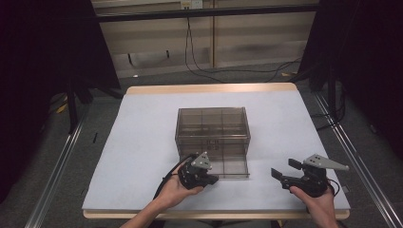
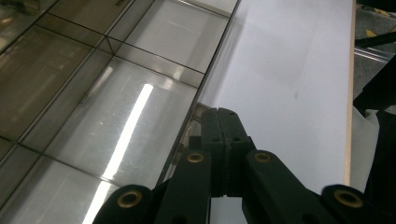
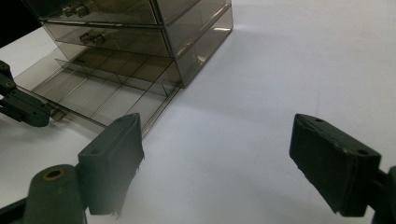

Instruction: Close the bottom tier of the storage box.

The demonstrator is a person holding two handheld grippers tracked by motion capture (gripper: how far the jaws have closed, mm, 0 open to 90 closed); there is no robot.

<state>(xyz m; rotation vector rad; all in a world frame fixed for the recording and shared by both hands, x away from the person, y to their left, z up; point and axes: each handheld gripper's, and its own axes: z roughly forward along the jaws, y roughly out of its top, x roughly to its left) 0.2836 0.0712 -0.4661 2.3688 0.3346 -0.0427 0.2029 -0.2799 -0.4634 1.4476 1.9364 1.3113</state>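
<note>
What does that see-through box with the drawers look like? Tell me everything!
The drawer box is smoky, see-through plastic, standing upright mid-table. It has stacked drawers with small handles. The bottom drawer is pulled out toward the person, showing dividers and no contents. The left tongs are shut at its front edge, seemingly on its handle.

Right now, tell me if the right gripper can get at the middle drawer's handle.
Probably yes. The right gripper is open beside the pulled-out bottom drawer; the middle drawer's handle faces out uncovered, and the left gripper, shut at the bottom drawer's front, sits lower.
</note>
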